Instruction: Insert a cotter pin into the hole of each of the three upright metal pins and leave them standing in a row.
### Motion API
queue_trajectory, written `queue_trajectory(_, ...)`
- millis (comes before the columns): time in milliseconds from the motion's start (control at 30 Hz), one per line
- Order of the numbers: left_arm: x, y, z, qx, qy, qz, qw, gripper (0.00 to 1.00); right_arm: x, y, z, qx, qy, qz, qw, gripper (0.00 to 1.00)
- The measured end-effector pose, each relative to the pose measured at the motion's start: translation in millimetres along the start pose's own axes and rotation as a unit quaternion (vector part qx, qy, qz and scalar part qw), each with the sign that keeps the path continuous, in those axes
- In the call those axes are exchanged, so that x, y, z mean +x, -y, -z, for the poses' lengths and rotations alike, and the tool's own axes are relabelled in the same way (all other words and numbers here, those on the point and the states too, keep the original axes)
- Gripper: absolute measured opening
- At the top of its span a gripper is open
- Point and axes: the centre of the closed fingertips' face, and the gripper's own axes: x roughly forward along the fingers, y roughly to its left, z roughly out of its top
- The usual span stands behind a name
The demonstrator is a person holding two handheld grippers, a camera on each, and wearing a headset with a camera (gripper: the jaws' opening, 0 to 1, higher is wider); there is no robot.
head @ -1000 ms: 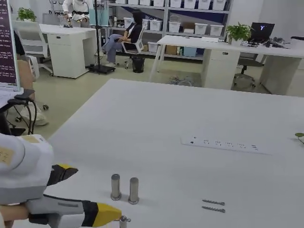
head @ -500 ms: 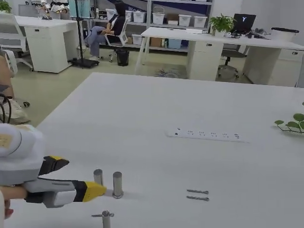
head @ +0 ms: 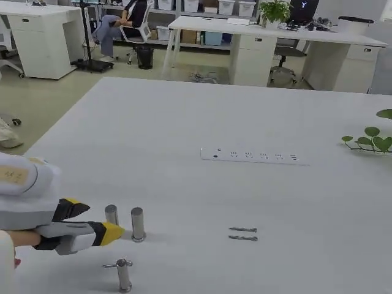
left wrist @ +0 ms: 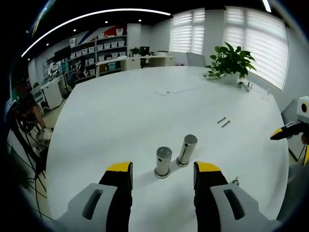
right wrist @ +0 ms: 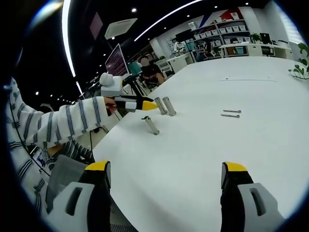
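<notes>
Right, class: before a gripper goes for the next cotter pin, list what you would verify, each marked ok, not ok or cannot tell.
1. Left gripper open and empty: ok.
2. Right gripper open and empty: ok.
3. Two bare metal pins upright: ok.
4. Third pin already holds a cotter pin: ok.
5. Loose cotter pins lie apart from everything else on the table: ok.
6. All three pins in one row: not ok; the third pin stands off the line.

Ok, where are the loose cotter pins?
The cotter pins lie side by side in the head view, right of the two bare pins, nearer than the power strip.
</notes>
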Motion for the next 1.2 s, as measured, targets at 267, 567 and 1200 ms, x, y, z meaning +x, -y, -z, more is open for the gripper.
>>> queue_trajectory(267, 13.2, 0.0, 3.0, 0.018, -0.003, -0.005, 0.9998, 0.33, -0.7, 3.6, 3.2, 0.010, 0.000, 0.004, 0.9999, 0.93)
queue_trajectory(567, 23.6, -2.7, 5.1, 0.017, -0.004, -0.001, 0.9999, 0.23, 0.2, 3.8, 9.3, 0.014, -0.007, 0.000, 0.9999, 0.92)
queue_trajectory(1200, 24.9, 1.8, 5.8, 0.033, -0.004, 0.019, 0.9993, 0.09, 4.4, 1.5, 12.8, 0.012, -0.016, -0.007, 0.9998, 0.88)
